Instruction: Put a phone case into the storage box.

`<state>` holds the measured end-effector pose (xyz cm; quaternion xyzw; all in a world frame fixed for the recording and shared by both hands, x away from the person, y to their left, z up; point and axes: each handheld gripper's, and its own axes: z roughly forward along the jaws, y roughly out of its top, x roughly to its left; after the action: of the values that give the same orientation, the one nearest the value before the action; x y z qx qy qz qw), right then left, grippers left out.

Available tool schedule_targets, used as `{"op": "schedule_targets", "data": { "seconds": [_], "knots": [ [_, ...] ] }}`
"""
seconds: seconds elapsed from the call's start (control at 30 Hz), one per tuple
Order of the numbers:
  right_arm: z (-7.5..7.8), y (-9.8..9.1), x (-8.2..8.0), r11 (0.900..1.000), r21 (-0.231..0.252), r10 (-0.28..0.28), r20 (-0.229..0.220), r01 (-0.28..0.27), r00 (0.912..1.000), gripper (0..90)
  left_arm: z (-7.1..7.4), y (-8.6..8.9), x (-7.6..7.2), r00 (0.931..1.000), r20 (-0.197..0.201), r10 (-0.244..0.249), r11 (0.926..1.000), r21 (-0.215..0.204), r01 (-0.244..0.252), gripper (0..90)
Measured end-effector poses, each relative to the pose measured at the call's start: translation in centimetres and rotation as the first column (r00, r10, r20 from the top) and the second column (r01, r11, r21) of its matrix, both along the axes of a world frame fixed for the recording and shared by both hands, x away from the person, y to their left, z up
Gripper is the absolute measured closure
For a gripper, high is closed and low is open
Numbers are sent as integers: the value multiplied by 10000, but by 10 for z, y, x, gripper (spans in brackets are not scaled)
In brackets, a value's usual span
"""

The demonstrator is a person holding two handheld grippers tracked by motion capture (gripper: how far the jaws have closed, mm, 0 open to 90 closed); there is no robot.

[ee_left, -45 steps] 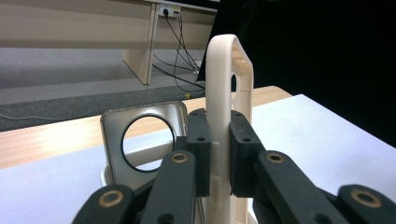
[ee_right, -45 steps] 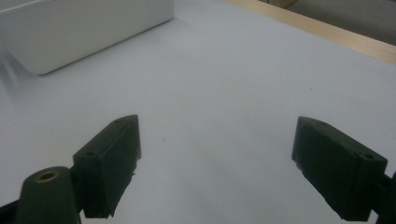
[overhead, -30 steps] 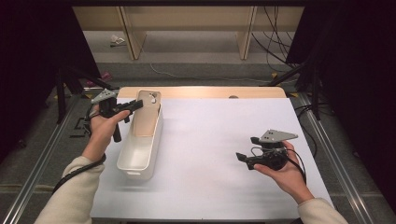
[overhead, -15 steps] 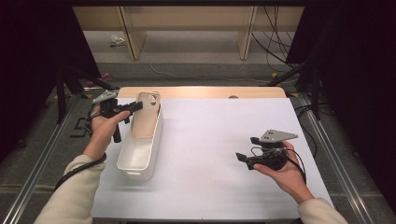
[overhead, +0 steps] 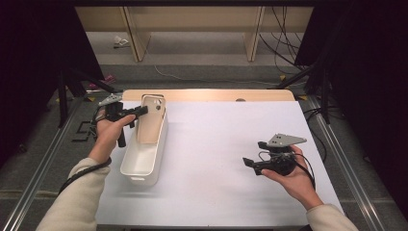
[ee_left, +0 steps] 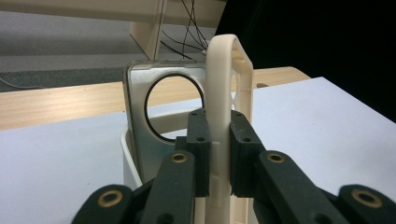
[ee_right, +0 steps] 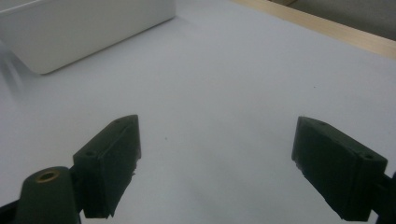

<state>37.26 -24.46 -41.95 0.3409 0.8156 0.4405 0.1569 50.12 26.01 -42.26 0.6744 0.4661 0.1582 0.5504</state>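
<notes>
Pinching the upright cream lid (ee_left: 229, 93) edge-on, the left tool (overhead: 137, 111) holds it over the white bin (overhead: 144, 154) at the tabletop's (overhead: 231, 144) left. The right tool (ee_right: 217, 163) hovers wide open and empty, near right.

Grey floor (overhead: 202, 62) beyond the white counter (overhead: 231, 144); pale wooden furniture legs (overhead: 134, 33); cables (overhead: 284, 43) trailing; darkness at both sides.

Bright overhead light on the white table (overhead: 216, 144), dark surroundings; near tongs blurred

Cream lid (overhead: 151, 119) upright in white bin (overhead: 142, 166).
</notes>
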Motion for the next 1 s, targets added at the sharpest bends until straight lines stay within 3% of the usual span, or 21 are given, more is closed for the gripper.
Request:
{"op": "schedule_targets", "data": {
  "seconds": [1.0],
  "knots": [
    [0, 0, 0, 10000, 10, 53, -10, -53, 10000, 163, -10, 1, 9, 9987, -446, 231, 9990, 380, -214, 783]
  ]
}}
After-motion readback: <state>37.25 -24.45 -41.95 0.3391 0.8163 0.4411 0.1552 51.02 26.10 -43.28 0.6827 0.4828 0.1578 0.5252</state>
